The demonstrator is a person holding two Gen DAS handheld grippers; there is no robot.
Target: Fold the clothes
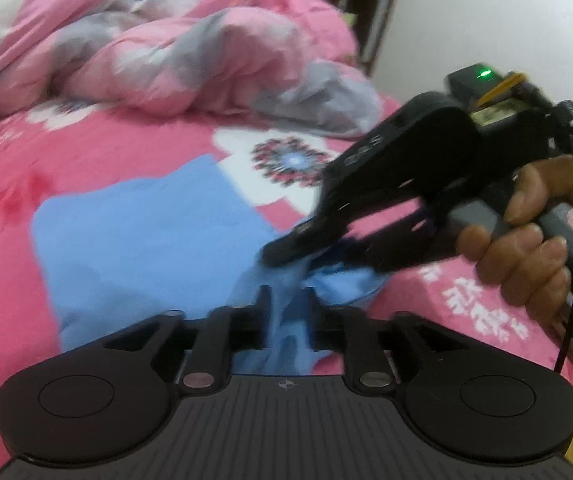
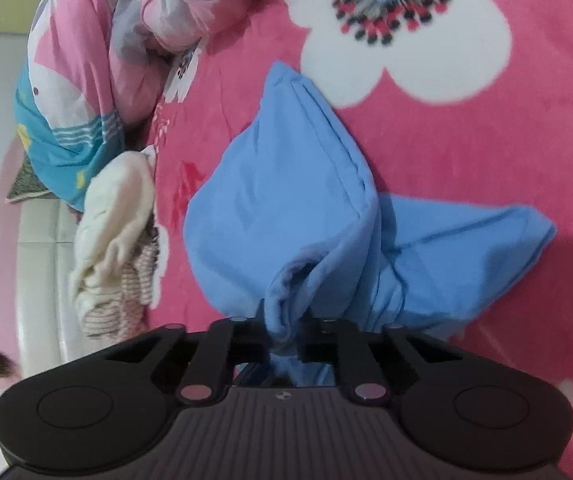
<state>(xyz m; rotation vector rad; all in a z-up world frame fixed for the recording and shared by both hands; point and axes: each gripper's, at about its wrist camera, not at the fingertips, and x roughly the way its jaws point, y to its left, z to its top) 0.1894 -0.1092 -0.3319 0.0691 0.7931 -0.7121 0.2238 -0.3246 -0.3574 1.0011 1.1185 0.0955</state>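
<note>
Left tool (image 1: 286, 300): fingers set narrowly, blue cloth bunched between them; whether the pads press on it I cannot tell.
Right tool (image 2: 286, 322): clamped on a gathered fold of the same cloth; seen from the left wrist it comes in from the right, tips (image 1: 282, 254) biting the cloth just beyond the left tool.
Tool count: two, both at the near edge of the cloth, close together.
Blue garment (image 2: 286, 200): one, on the bed, its far part lying flat, its near edge pulled up into the tools, one flap spread to the right.
Hand (image 1: 526, 240): one in view, wrapped round the right tool's grip.
Bed sheet (image 2: 486, 160): pink with white flowers, under the garment.
Quilt (image 1: 158, 40): one, pink and grey, heaped beyond the garment.
Other clothes: a cream piece (image 2: 114, 220) on a striped piece (image 2: 122, 304), at the bed's edge, left of the garment.
</note>
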